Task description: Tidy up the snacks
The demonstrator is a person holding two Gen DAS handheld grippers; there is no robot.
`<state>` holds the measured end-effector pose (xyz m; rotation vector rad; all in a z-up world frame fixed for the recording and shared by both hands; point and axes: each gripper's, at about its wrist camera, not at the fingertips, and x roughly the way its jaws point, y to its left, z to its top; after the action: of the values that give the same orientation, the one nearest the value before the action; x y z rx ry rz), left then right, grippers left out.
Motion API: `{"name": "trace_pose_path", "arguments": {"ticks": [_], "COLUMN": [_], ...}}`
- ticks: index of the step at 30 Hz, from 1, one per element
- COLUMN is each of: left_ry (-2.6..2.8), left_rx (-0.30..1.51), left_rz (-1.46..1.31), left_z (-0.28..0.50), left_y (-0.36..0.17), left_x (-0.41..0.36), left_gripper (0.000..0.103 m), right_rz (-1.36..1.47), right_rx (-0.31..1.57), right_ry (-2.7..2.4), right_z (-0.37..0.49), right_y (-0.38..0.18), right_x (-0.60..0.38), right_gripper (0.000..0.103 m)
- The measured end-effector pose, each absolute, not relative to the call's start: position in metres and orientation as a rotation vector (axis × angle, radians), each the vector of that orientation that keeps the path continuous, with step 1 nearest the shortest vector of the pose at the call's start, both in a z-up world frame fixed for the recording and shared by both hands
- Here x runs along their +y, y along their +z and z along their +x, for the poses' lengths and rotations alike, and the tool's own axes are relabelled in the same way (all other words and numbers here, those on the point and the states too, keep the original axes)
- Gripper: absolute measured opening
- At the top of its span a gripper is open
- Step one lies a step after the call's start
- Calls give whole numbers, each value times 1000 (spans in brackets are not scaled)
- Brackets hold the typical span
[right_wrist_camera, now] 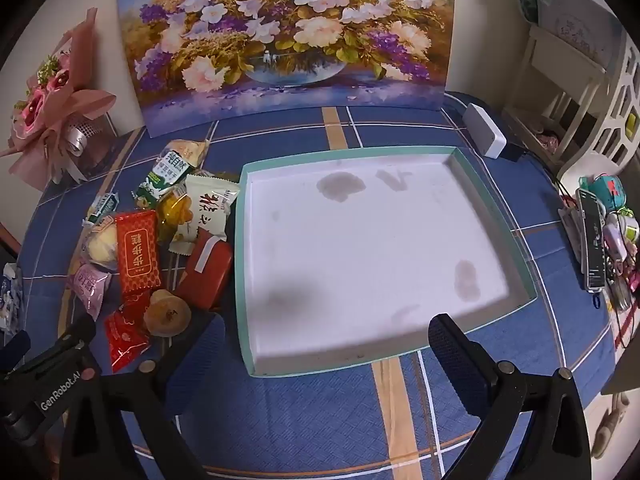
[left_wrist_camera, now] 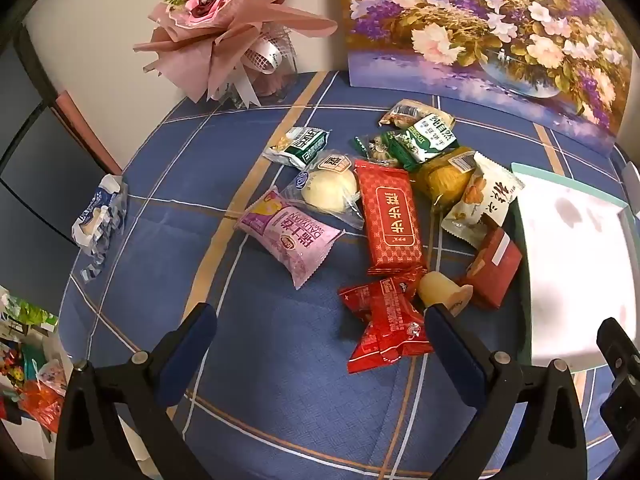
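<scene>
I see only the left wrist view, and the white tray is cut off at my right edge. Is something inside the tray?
Observer: No snack is inside the tray; only some stains.
Operator: Where is the right tool?
Observer: The right tool hangs open over the tray's near edge, holding nothing.
Operator: What lies beyond the tray?
Observer: A white box lies near the tray's far right corner.

Black claw point(left_wrist_camera: 320, 332) arms, blue pads point(left_wrist_camera: 188, 354), silver screws.
</scene>
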<state>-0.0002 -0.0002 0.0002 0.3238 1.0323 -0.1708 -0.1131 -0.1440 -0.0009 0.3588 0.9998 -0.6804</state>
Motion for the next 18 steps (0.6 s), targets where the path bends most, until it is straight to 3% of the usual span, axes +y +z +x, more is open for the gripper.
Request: {"name": "trace_pose_path", "arguments": {"ticks": [18], "left_ry": [-160], "left_rx": [1061], "left_rz": [312], "left_z": [1], "left_y": [-3], "left_x": [-1], "left_gripper": [103], "right_rz": [348], "right_rx": [1016], "right_ry": [-689], "right_z": [-111], "right_y": [-3], "right_x": [-144], "right_gripper": [103]}}
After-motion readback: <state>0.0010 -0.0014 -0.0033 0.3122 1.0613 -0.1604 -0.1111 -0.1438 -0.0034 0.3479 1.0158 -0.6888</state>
